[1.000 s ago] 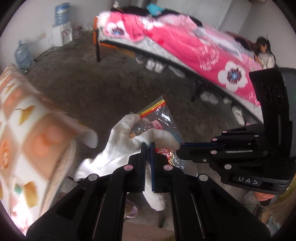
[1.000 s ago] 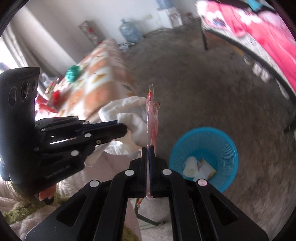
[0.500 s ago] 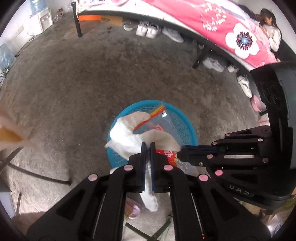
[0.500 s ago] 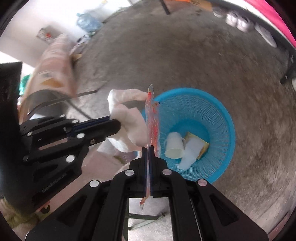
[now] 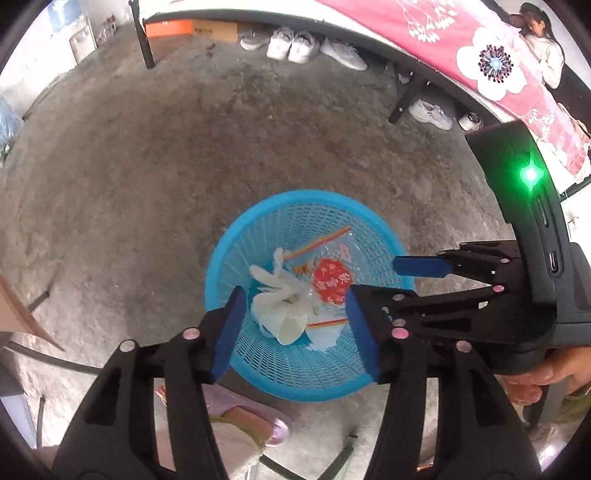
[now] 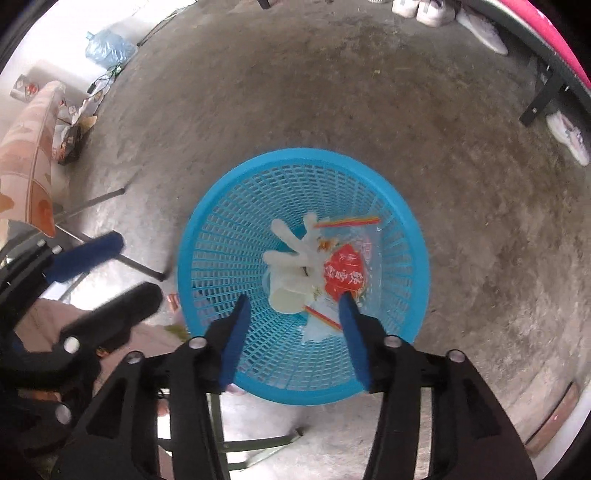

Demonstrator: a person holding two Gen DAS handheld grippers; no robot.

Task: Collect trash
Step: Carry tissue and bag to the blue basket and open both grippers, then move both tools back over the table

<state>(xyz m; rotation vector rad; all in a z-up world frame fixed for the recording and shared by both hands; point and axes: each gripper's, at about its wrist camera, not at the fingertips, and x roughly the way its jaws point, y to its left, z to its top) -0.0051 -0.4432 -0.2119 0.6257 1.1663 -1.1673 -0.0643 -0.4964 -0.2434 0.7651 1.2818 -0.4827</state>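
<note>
A blue mesh basket (image 5: 258, 236) (image 6: 225, 236) stands on the concrete floor below both grippers. Inside lie a white glove (image 5: 279, 291) (image 6: 295, 254), a clear plastic bag with a red label (image 5: 331, 280) (image 6: 345, 273), and a white cup (image 5: 291, 328) (image 6: 284, 295). My left gripper (image 5: 295, 302) is open and empty above the basket; it also shows at the left of the right wrist view (image 6: 122, 266). My right gripper (image 6: 293, 306) is open and empty above the basket; it also shows at the right of the left wrist view (image 5: 373, 277).
A bed with a pink cover (image 5: 491, 62) runs along the back, with white shoes (image 5: 291, 44) and an orange box (image 5: 168, 27) under it. A table with a patterned cloth (image 6: 26, 147) and its metal legs (image 6: 92, 199) stand to the left. A pink slipper (image 5: 247, 424) lies near the basket.
Both grippers have opened. The glove and the plastic bag have dropped from them into the basket.
</note>
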